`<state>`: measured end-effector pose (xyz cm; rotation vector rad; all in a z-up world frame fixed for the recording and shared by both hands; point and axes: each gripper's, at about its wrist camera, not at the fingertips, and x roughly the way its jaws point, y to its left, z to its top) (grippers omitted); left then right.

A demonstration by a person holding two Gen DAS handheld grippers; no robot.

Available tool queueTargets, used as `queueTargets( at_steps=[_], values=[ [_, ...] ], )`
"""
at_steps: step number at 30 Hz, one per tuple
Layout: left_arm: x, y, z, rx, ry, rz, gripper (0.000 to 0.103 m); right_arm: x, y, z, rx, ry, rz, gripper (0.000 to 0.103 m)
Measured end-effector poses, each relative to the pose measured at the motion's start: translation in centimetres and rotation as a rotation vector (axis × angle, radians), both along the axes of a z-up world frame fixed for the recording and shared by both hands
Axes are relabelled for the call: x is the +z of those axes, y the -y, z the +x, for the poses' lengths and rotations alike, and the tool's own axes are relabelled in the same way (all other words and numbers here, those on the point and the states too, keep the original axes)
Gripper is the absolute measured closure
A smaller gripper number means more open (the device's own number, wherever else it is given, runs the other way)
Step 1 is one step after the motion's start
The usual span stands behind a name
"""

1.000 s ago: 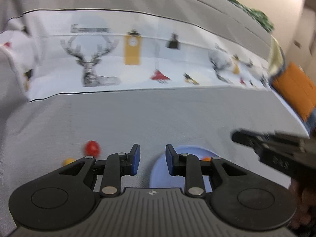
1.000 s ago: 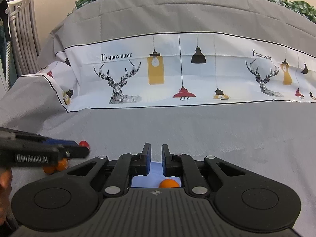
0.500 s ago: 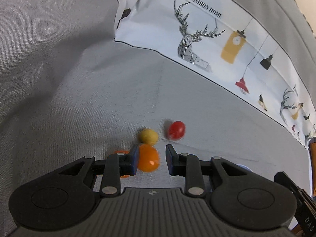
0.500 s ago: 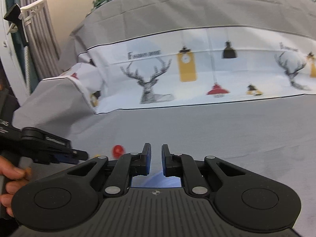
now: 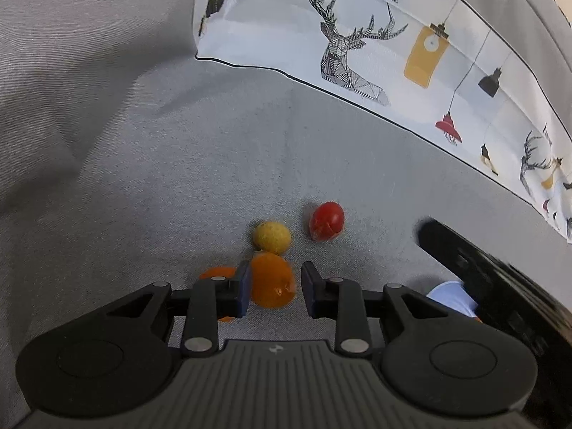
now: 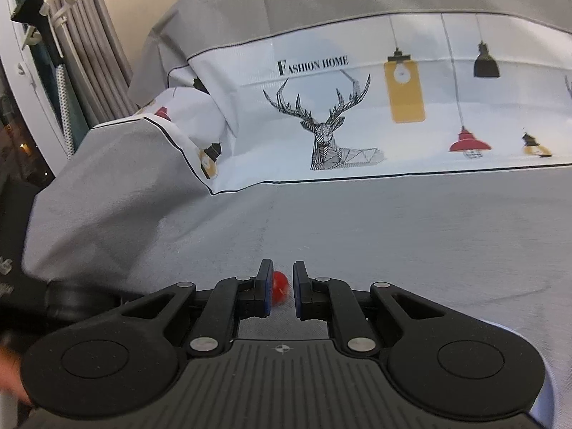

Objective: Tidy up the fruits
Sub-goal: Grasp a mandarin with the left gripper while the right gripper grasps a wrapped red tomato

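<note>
1. Left gripper (image 5: pixel 273 286): jaws partly spread and pointed steeply down at the grey cloth-covered surface (image 5: pixel 143 186). An orange fruit (image 5: pixel 271 280) sits in the gap, against the left jaw and clear of the right one. No pinch seen.
2. A second orange fruit (image 5: pixel 218 275) lies just left of the left jaw, mostly hidden behind it.
3. Just beyond the orange fruit, touching or nearly so: a small yellow round fruit (image 5: pixel 272 237). To its right, slightly apart: a red cherry tomato (image 5: pixel 326 221).
4. Right gripper (image 6: pixel 280 287): jaws nearly pressed together, a narrow slot left between them, nothing gripped. Through the slot the cherry tomato shows on the cloth ahead.
5. Left wrist view: the right gripper's black body enters from the right edge, blurred. Below it, the edge of a pale blue plate (image 5: pixel 452 298), well right of the fruit cluster.
6. Background: a white printed band (image 6: pixel 357 107) on the cloth with a deer, hanging lamps and "FASHION HOME". Grey curtains (image 6: pixel 89 53) at far left in the right wrist view.
</note>
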<state>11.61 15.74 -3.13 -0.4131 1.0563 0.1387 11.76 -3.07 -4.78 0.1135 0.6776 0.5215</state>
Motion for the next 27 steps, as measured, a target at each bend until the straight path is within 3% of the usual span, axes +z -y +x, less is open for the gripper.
queueTargets(
  at_steps=[3, 4, 10, 13, 16, 19, 21, 27],
  values=[
    [-0.2, 0.2, 0.2, -0.010, -0.002, 0.006, 0.070, -1.6, -1.1, 1.9, 0.022, -0.057, 0.000, 0.085],
    [-0.3, 0.2, 0.2, -0.012, -0.004, 0.008, 0.070, -2.2, -1.4, 2.4, 0.028, -0.075, -0.003, 0.078],
    [-0.5, 1.1, 0.7, -0.050, -0.005, 0.045, 0.070, -5.3, -2.6, 5.4, 0.039, -0.177, 0.004, 0.076],
    [-0.6, 1.3, 0.9, -0.061, -0.005, 0.055, 0.070, -6.0, -3.1, 6.3, 0.069, -0.211, 0.025, 0.062],
    [-0.6, 1.6, 0.9, -0.079, -0.006, 0.070, 0.070, -6.3, -3.6, 6.8, 0.100, -0.233, 0.026, 0.062],
    [-0.7, 2.0, 0.9, -0.098, -0.007, 0.078, 0.066, -6.4, -3.8, 6.9, 0.111, -0.237, 0.016, 0.071],
    [-0.7, 2.4, 1.0, -0.118, -0.005, 0.081, 0.060, -6.3, -3.7, 6.9, 0.118, -0.229, 0.010, 0.072],
    [-1.0, 3.4, 1.3, -0.162, -0.011, 0.126, 0.060, -4.5, -2.3, 6.4, 0.097, -0.185, 0.006, 0.073]
  ],
)
